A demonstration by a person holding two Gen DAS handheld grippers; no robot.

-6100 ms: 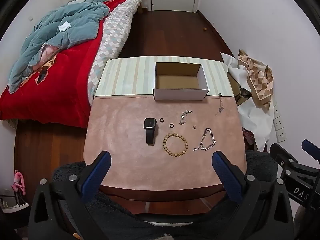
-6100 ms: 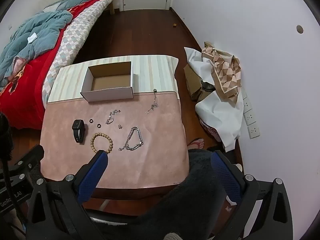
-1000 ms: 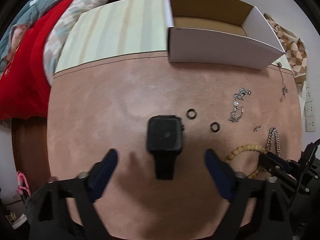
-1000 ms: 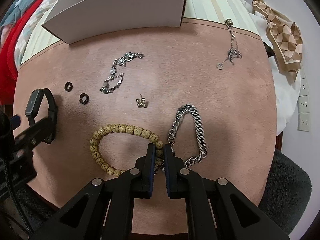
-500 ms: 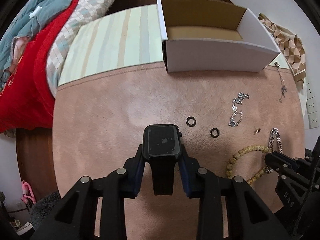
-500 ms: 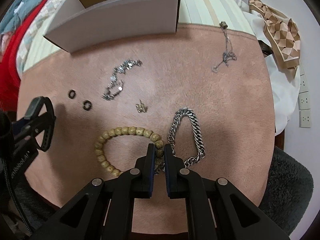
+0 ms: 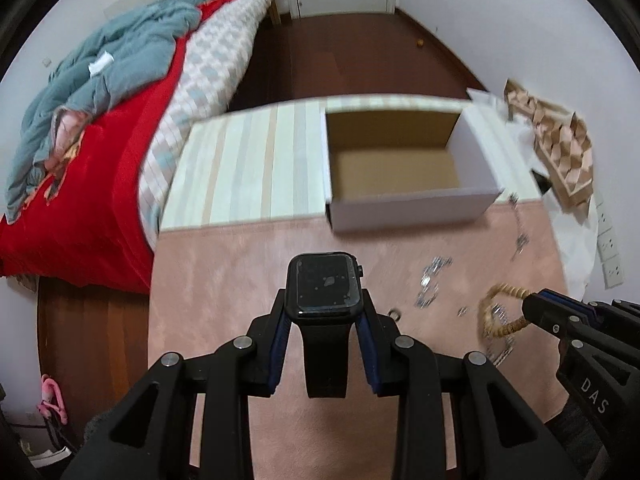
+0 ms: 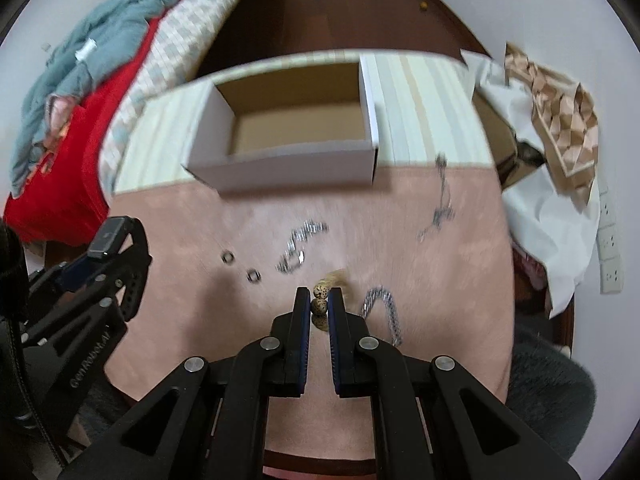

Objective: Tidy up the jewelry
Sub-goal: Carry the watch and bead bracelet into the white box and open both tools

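My left gripper (image 7: 324, 320) is shut on a black smartwatch (image 7: 325, 286) and holds it above the pink table mat; it also shows in the right wrist view (image 8: 114, 236). My right gripper (image 8: 320, 304) is shut on a wooden bead bracelet (image 8: 320, 296), lifted off the mat; the bracelet also shows hanging in the left wrist view (image 7: 500, 312). An open white cardboard box (image 7: 404, 208) stands empty at the back of the table, ahead of both grippers. On the mat lie two black rings (image 8: 229, 257), a small silver bracelet (image 8: 300, 244), a thick silver chain (image 8: 384, 308) and a thin necklace (image 8: 442, 208).
The table has a pink mat (image 7: 224, 280) in front and a striped cloth (image 7: 248, 168) behind. A bed with red and teal bedding (image 7: 100, 120) stands to the left. White paper and a patterned box (image 7: 560, 144) lie on the right by the wall.
Both grippers have risen from the table, the left with the watch and the right with the bead bracelet, and have moved towards the box. The thick chain stayed on the mat.
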